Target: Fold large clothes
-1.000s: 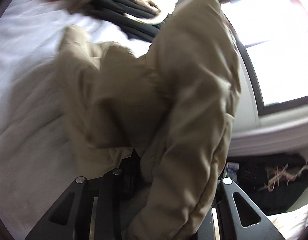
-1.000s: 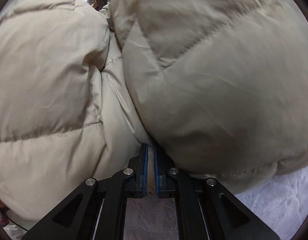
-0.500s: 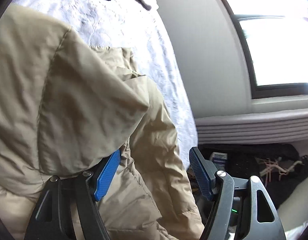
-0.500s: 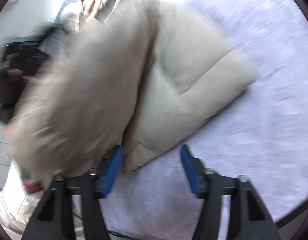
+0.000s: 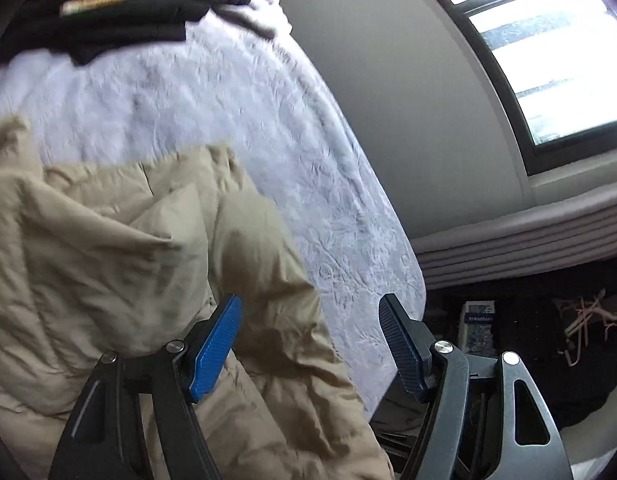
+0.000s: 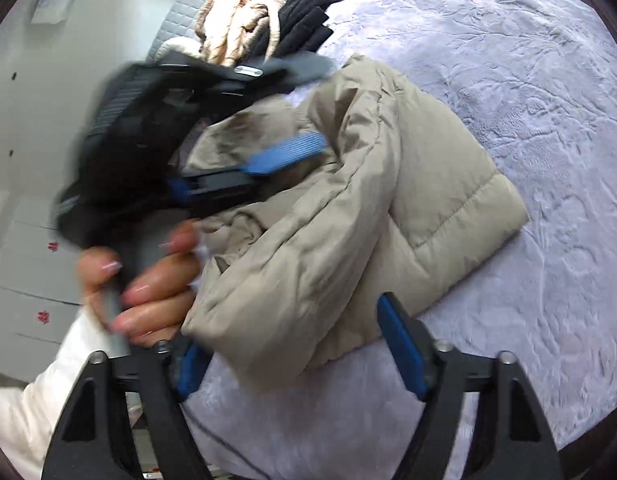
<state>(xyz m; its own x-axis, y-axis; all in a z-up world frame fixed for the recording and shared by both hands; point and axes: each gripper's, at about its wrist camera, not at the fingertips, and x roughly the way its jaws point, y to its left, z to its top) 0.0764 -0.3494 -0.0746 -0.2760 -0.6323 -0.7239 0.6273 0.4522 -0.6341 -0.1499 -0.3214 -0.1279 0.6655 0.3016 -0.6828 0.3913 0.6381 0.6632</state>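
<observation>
A beige puffer jacket [image 6: 388, 200] lies bunched in a folded heap on the pale lilac bed cover [image 6: 508, 80]. My right gripper [image 6: 288, 332] hovers over the jacket's near edge. Its jaws stand wide and are closing, with a fold of the jacket low between them, not pressed. My left gripper [image 6: 320, 104], held by a hand [image 6: 148, 280], reaches over the jacket from the left. In the left wrist view, the left gripper [image 5: 310, 304] is open above the jacket [image 5: 128, 260], and its blue pads [image 5: 216, 344] grip nothing.
A pile of black clothes [image 5: 148, 8] and cream clothes [image 6: 236, 20] sits at the far end of the bed. The bed's edge [image 5: 404, 272] drops to a floor with dark clutter [image 5: 548, 340] and a small box [image 5: 476, 324] below a window [image 5: 548, 60].
Both grippers were shut on the jacket and have let it go and opened. The jacket dropped onto the bed in a heap. The right gripper pulled up and back.
</observation>
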